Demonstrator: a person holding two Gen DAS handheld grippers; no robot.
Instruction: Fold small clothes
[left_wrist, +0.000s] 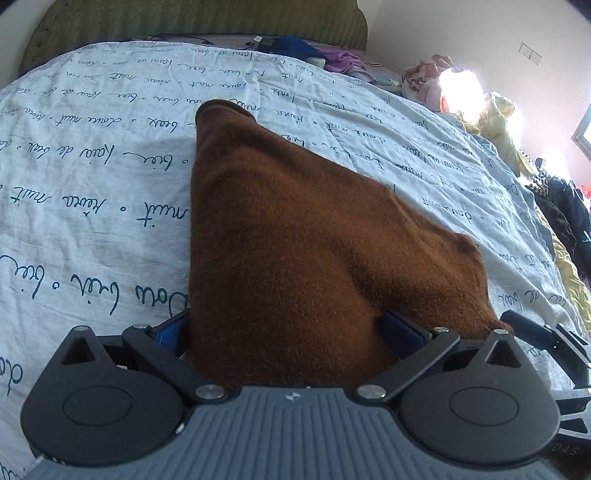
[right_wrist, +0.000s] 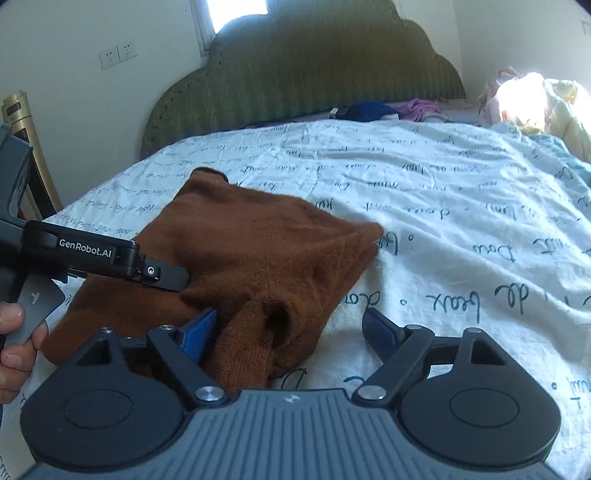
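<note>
Left gripper (left_wrist: 288, 332) spread around brown garment (left_wrist: 295, 236), right gripper (right_wrist: 288, 332) agape (empty), garment lengthwise toward headboard (right_wrist: 295, 85)

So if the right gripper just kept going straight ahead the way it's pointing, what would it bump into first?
Probably the brown knit garment: a rolled tube of it already lies between the open fingers of the right gripper. Past that comes the printed bedsheet; depth is hard to judge here.

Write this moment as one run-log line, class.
task: fold small clothes | brown garment on bedsheet | left gripper open around garment | right gripper open at its edge
</note>
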